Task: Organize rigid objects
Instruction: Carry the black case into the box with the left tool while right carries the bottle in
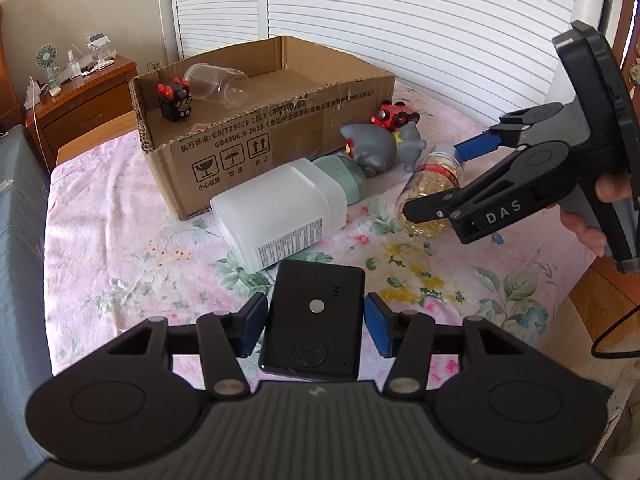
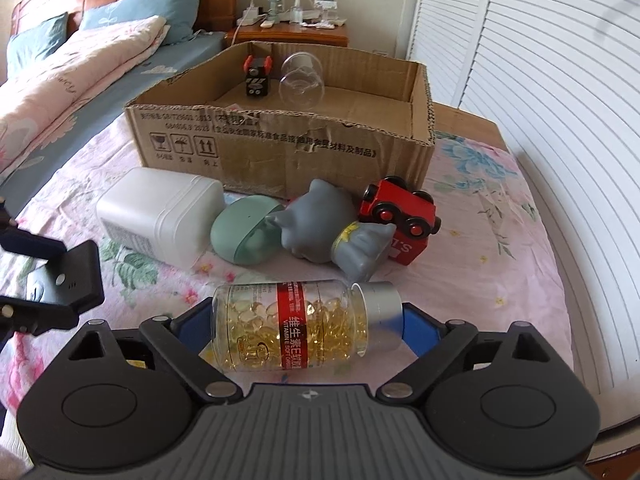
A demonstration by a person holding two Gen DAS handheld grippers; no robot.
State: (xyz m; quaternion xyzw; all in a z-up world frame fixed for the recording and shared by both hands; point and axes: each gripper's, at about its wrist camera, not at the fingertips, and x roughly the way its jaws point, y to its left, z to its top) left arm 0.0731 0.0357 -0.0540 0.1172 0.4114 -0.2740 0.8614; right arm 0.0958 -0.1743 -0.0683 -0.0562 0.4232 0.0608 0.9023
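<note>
An open cardboard box (image 1: 280,128) (image 2: 280,136) sits on the flowered bedspread, holding a black toy car (image 1: 175,100) (image 2: 256,76) and a clear plastic cup (image 1: 218,84) (image 2: 302,78). In front of it lie a white jar (image 1: 276,212) (image 2: 160,220), a green case (image 1: 340,176) (image 2: 244,232), a grey toy figure (image 1: 380,148) (image 2: 324,232) and a red toy car (image 1: 394,116) (image 2: 400,210). My left gripper (image 1: 316,322) is open, straddling a black flat device (image 1: 316,320). My right gripper (image 2: 304,330) (image 1: 432,184) spans a lying capsule bottle (image 2: 296,326) (image 1: 434,188); contact is unclear.
A wooden nightstand (image 1: 84,100) (image 2: 288,34) with a small fan and clutter stands behind the box. White louvred doors (image 1: 400,20) (image 2: 540,80) line the far side. Pillows and a folded quilt (image 2: 72,68) lie at the bed's head.
</note>
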